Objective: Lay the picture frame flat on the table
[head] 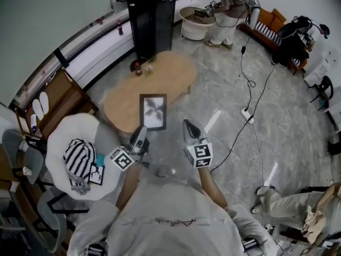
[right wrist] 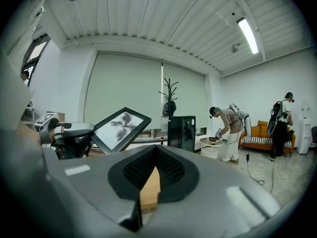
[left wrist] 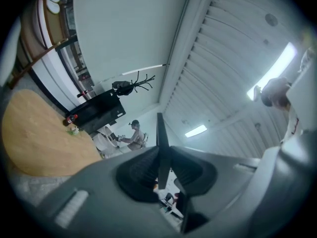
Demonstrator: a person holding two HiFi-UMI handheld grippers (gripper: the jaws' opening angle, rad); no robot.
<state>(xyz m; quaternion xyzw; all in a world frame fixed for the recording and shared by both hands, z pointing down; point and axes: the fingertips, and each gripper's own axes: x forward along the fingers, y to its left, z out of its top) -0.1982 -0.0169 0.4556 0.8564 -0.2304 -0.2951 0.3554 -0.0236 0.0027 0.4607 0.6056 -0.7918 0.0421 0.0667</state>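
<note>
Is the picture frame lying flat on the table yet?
No, the left claw holds the picture frame tilted in the air above the table.

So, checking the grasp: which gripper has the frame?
The left gripper: its jaws are shut on the edge of the frame, holding it tilted in the air. The right gripper is beside it, jaws together with nothing between them.

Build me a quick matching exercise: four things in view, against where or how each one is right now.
Things:
1. picture frame
2. right gripper
3. small bottle
4. striped cloth

States:
A. lies on the white round surface
B. shut, holding nothing
C. held tilted in the air by the left gripper
D. stands at the far end of the wooden table

Pairs: 1-C, 2-B, 3-D, 4-A.
</note>
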